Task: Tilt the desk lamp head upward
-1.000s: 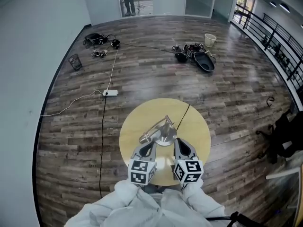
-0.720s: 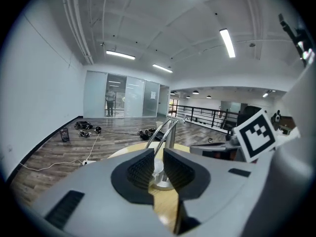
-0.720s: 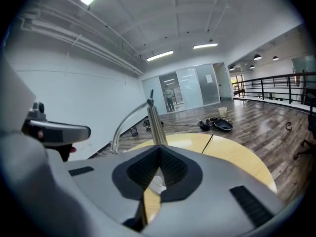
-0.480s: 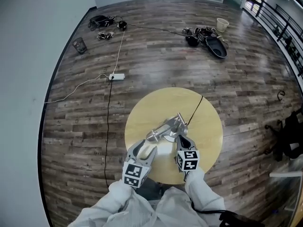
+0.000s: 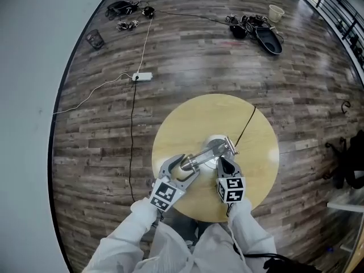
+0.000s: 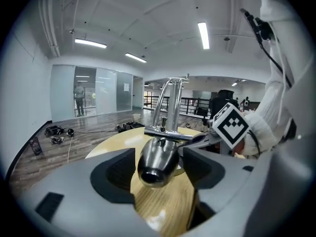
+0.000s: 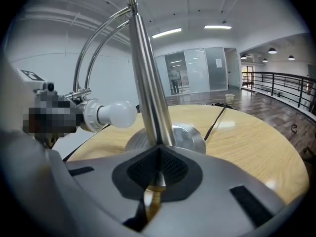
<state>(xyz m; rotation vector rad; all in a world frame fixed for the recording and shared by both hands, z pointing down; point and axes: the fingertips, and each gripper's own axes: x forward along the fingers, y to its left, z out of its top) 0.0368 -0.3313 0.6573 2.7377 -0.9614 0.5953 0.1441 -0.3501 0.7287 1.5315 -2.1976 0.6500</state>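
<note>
A large open hall of the office or lab kind. A wood-plank floor (image 5: 187,56) runs wide, glass partitions (image 6: 94,90) close the far end, and strip lights (image 6: 203,35) line a high ceiling. A black railing (image 7: 291,90) edges one side, and a power strip (image 5: 142,76) and loose cables (image 5: 132,135) trail across the floor, past a round wooden table (image 5: 187,118).

White sleeves (image 5: 126,232), grey grippers (image 5: 181,165), black-and-white marker cubes (image 5: 165,194)
</note>
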